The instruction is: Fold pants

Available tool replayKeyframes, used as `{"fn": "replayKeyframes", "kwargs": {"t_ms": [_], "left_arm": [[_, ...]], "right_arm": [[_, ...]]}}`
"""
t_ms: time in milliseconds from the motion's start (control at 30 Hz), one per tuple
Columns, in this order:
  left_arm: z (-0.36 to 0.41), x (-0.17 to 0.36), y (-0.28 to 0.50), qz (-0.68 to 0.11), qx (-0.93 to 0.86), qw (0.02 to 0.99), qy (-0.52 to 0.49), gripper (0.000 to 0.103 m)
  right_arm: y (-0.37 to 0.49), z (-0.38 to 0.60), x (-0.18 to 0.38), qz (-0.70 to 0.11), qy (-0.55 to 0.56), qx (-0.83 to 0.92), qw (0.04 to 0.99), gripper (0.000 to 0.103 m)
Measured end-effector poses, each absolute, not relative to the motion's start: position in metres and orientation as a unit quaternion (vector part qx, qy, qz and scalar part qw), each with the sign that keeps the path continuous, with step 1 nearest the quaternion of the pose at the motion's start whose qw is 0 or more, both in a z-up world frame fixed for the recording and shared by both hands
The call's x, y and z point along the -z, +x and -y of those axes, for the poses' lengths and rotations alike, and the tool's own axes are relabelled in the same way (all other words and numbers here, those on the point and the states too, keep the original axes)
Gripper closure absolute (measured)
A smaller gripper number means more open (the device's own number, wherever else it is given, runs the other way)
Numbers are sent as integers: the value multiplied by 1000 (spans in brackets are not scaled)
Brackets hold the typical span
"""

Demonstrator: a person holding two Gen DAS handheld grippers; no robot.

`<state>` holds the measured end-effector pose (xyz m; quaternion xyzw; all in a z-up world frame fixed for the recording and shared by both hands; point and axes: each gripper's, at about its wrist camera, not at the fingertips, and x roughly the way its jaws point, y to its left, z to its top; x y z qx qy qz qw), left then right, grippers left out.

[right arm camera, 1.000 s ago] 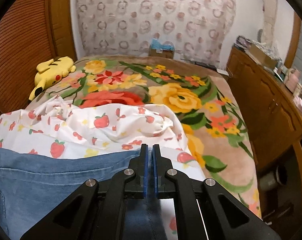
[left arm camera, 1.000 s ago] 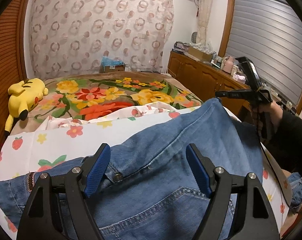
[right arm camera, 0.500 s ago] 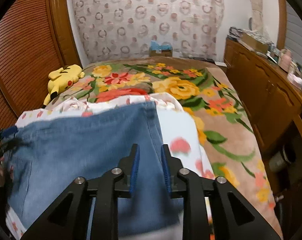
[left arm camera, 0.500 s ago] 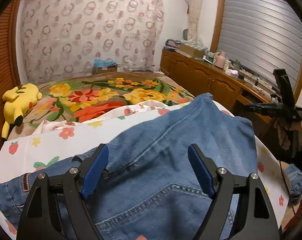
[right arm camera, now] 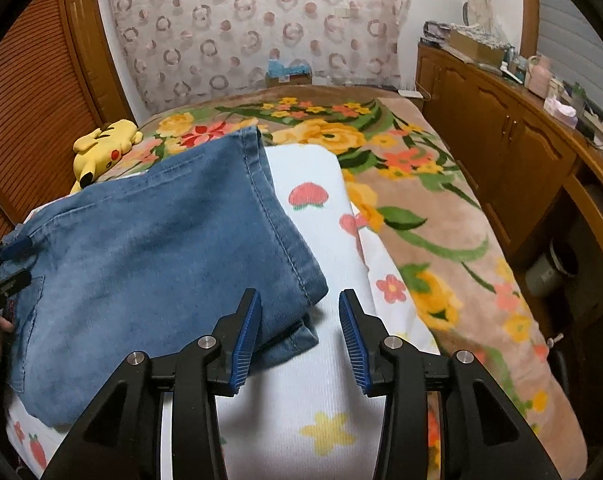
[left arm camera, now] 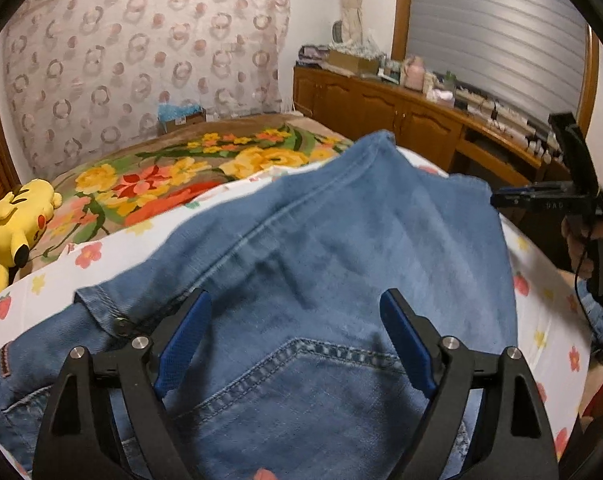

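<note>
1. The bed [right arm camera: 441, 232] wears a floral blanket, with a white fruit-print sheet [right arm camera: 321, 360] laid over it.
2. The jeans [left arm camera: 341, 260] lie folded on that sheet.
3. The left tool [left arm camera: 297, 340] hovers spread wide over the back pocket, gripping nothing.
4. The right tool [right arm camera: 297, 336], jaws just opening, stands parted beside the hem, empty.

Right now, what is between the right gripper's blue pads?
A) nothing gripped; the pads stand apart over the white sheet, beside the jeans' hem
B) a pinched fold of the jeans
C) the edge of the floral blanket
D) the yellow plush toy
A: the right gripper has just been opening; its pads stand apart over the strawberry-print sheet, and the jeans lie released, their hem corner beside the left pad.
</note>
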<state>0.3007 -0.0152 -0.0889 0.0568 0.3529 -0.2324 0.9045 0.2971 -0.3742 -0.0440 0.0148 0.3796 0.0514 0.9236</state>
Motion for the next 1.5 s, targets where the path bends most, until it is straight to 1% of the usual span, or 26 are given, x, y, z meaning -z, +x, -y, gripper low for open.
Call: {"fn": "replayKeyframes", "kwargs": {"t_ms": [200,633,667,700,733,767,833,900,1033,1233,1367,1500], "left_arm": [[25,104,305,-390,228,889,82,16],[37,113,308,-418,214,877,106,16],[37,113,308,-418,214,876,106,16],[38,112,308,-418,214,876,107,16],[38,113,308,-418,213,876,107,16],[37,112,308,-418,213,876,107,16],[37,112,308,-417,213,877,107,16],[37,112,308,-417,213,877,108,16],[34,108,308,-412,214,880,102,16],[30,100,302,-416,207,880,99,16],[25,86,288,-401,199,889,99,16],[9,68,268,-380,189,903,71,16]], "right_arm": [[316,364,43,-389,18,-55,920,61],[323,364,47,-403,46,-66,912,61],[323,364,47,-403,48,-67,911,62],[322,363,47,-400,48,-66,913,71],[321,362,46,-395,45,-63,915,75],[319,362,43,-387,40,-61,919,83],[314,360,38,-372,45,-64,925,92],[308,358,32,-358,47,-66,930,96],[297,352,23,-336,44,-72,938,98],[290,346,22,-328,49,-88,939,98],[289,339,18,-318,56,-110,940,98],[286,321,15,-306,53,-144,939,98]]}}
